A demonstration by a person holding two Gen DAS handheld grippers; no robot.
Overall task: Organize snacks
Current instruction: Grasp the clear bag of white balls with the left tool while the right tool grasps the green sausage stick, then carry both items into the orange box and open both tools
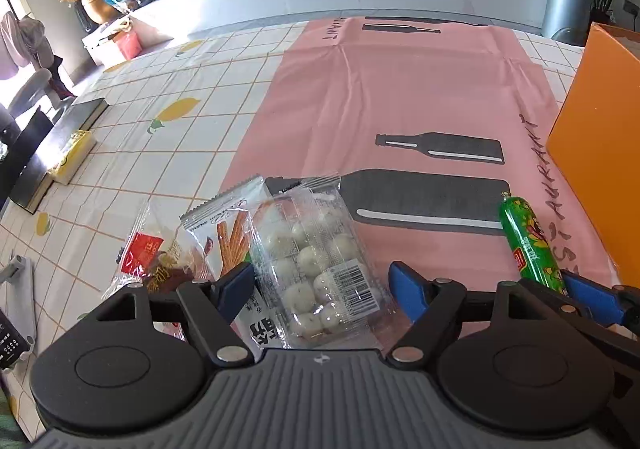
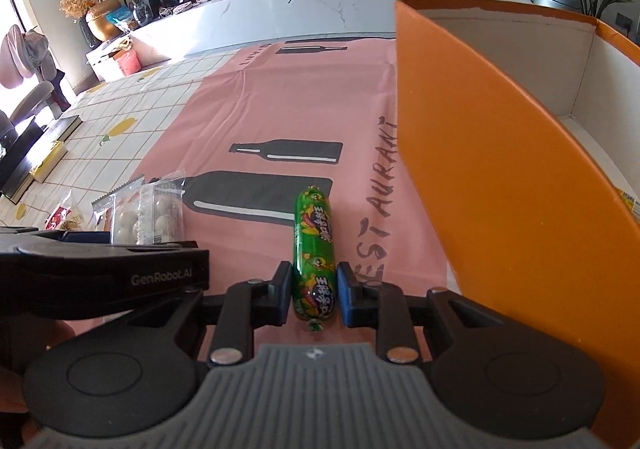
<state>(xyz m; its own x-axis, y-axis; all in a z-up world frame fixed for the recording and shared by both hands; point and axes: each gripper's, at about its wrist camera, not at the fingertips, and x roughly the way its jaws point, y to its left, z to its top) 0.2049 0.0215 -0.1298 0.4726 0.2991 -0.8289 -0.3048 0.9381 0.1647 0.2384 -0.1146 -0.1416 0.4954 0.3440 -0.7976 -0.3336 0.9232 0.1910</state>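
Note:
A clear pack of white round snacks (image 1: 316, 261) lies on the pink cloth between the fingers of my open left gripper (image 1: 322, 285). Beside it lie a biscuit-stick packet (image 1: 224, 233) and a red-labelled packet (image 1: 148, 253). A green sausage stick (image 2: 313, 249) lies on the cloth; my right gripper (image 2: 314, 291) is closed around its near end, fingers against both sides. The sausage (image 1: 530, 245) also shows in the left wrist view. The open orange box (image 2: 500, 177) stands to the right, white inside.
The pink cloth (image 1: 400, 89) covers a white checked tablecloth (image 1: 180, 145) with lemon prints. A black book and a yellow item (image 1: 72, 153) lie at the table's left edge. The left gripper's body (image 2: 100, 273) shows left in the right wrist view.

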